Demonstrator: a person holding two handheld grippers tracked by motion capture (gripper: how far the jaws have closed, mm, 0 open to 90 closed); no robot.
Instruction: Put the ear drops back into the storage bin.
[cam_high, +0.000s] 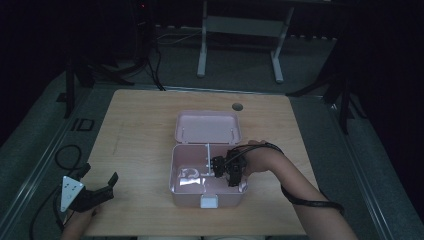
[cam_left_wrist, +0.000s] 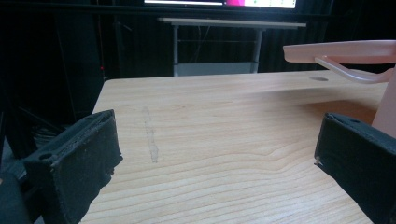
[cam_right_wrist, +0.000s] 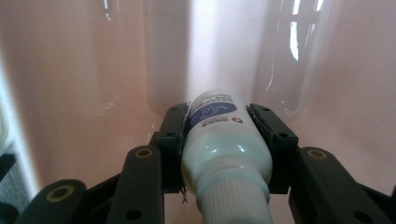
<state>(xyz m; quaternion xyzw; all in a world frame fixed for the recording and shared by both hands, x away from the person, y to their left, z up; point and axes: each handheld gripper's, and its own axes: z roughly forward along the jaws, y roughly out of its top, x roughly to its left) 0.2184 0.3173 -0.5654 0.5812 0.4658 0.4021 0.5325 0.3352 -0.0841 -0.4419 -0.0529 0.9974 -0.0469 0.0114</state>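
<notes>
At the lower left of the high view, the left gripper (cam_high: 98, 186) hovers over the bare corner of the wooden table (cam_high: 140, 125), its jaws spread wide and holding nothing; a grey three-cornered plate sits on top of it and a cable loops away toward the left edge. In the left gripper view the two black jaws stand far apart at the bottom corners, with plain wood grain between them and the pink box (cam_left_wrist: 369, 70) at the right edge of the frame. Near the middle of the high view that pink box (cam_high: 207, 197) sits open, its lid (cam_high: 207, 127) tilted back above it and a divider running down inside. Something pale lies in the box's left compartment, too blurred to identify. Just right of centre, the right gripper (cam_high: 226, 170) reaches down into the box's right compartment. In the right gripper view its jaws are clamped on the sides of a white bottle (cam_right_wrist: 224, 144), ribbed cap toward the camera, with pink walls all around. The bottle carries a dark blue label with white writing, too small to read.
</notes>
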